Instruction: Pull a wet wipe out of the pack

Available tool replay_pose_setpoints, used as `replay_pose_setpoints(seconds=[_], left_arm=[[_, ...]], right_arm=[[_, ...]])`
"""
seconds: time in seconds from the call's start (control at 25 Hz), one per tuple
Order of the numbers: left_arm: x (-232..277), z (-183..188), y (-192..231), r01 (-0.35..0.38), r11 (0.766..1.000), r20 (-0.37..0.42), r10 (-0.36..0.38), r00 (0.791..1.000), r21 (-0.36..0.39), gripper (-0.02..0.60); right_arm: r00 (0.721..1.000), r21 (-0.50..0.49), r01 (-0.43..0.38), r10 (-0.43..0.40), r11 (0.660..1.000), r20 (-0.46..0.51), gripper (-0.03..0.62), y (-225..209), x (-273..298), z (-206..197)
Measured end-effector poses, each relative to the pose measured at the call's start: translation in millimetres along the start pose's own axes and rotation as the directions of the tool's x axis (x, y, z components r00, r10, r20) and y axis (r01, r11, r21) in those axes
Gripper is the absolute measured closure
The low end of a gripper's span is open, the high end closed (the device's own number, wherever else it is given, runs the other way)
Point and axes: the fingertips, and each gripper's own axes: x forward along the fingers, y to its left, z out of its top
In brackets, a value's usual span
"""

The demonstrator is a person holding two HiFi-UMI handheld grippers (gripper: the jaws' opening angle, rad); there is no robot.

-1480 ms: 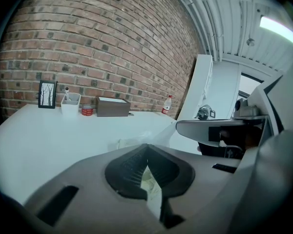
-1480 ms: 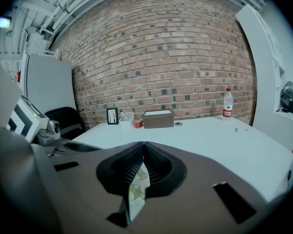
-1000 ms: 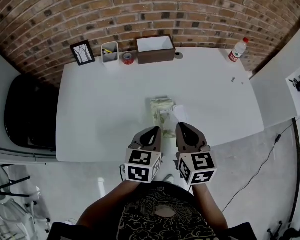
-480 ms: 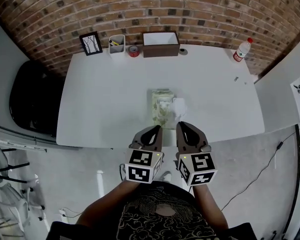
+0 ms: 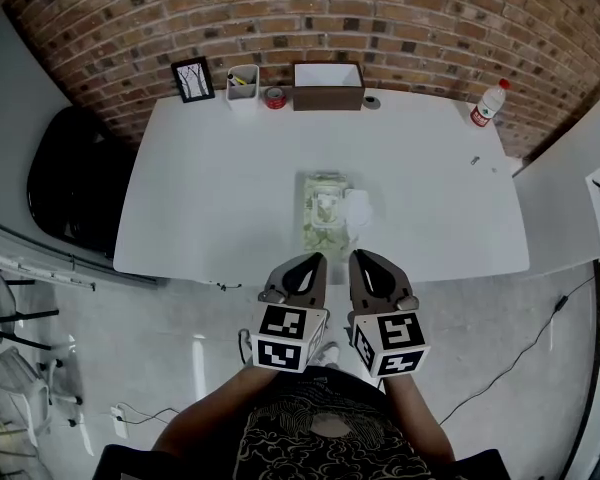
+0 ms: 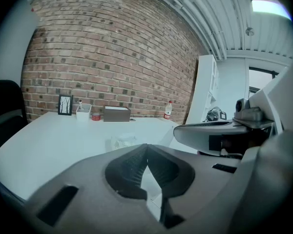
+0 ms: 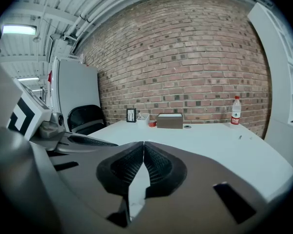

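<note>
Both tongs hang side by side just off the near edge of the counter (image 5: pixel 200 198) in the head view, the left tongs (image 5: pixel 302 268) and right tongs (image 5: pixel 372 268) pointing toward it, clear of everything on it. Ahead of them, in the middle of the counter, lies the pack of wet wipes (image 5: pixel 323 213), with a white wipe (image 5: pixel 357 208) crumpled just beside its right edge. Along the far edge, by the brick wall, stand a picture frame (image 5: pixel 192 79), a white holder (image 5: pixel 243 81), a red roll (image 5: pixel 275 97) and a brown box (image 5: pixel 328 85); a bottle (image 5: pixel 487 102) stands at the far right corner. A black chair (image 5: pixel 70 183) sits left of the counter.

From the left gripper view, the left tongs (image 6: pixel 146 147) are closed tip to tip with nothing between them. The pack (image 6: pixel 121 142) shows just above them on the counter (image 6: pixel 49 140), well apart. The right tongs (image 6: pixel 219 130) reach in alongside.

From the right gripper view, the right tongs (image 7: pixel 143 145) are likewise pressed together and empty. The left tongs (image 7: pixel 63 136) show at the left, the bottle (image 7: pixel 236 110) and box (image 7: pixel 170 120) far off.
</note>
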Motion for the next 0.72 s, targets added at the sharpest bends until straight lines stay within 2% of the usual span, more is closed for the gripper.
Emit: replay_pose_setpoints(seconds=[0.72], left_arm=[[-16.8,-5.6,-14.0,-0.046,0.999,0.018,0.046,0.999,0.005,0.569]], right_arm=[[0.998,-0.027,-0.055,0.055,0.998,0.008,0.577,10.9,-14.1,-8.7]])
